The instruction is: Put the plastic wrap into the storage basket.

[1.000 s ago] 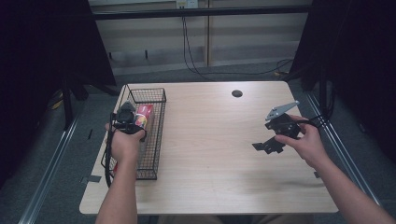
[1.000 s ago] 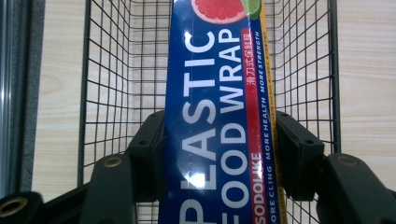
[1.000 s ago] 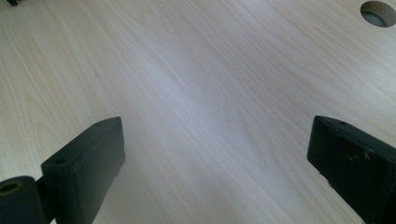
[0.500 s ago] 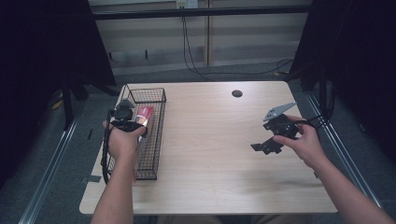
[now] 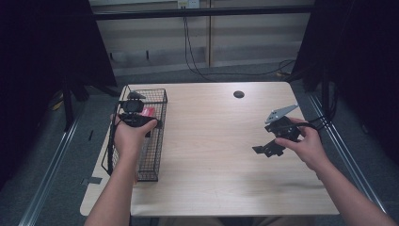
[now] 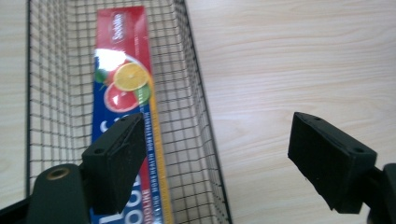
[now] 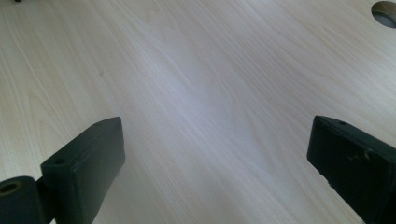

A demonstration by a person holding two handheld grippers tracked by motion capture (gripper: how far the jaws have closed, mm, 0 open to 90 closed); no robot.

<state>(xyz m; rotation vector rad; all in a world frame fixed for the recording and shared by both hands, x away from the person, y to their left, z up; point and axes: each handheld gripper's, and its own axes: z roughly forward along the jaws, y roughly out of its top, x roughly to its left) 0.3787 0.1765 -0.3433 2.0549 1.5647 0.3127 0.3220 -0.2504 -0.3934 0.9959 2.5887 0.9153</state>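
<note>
1 box [image 6: 125, 93] lies lengthwise along the basket [image 6: 205, 140]; both tongs gape wide, empty.

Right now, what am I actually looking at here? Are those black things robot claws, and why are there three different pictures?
No robot: a person at a wooden table holds a hand tool with two black jaws in each hand. The high view looks down from above. The left gripper hangs over a wire basket near the table's left edge; the right gripper is over bare wood. The other two pictures come from cameras riding on the tools. In the left gripper view, the left gripper looks past its open jaws at a long red and blue box with citrus fruit printed on it, lying in the basket. In the right gripper view, the right gripper is open too. Neither holds anything.
</note>
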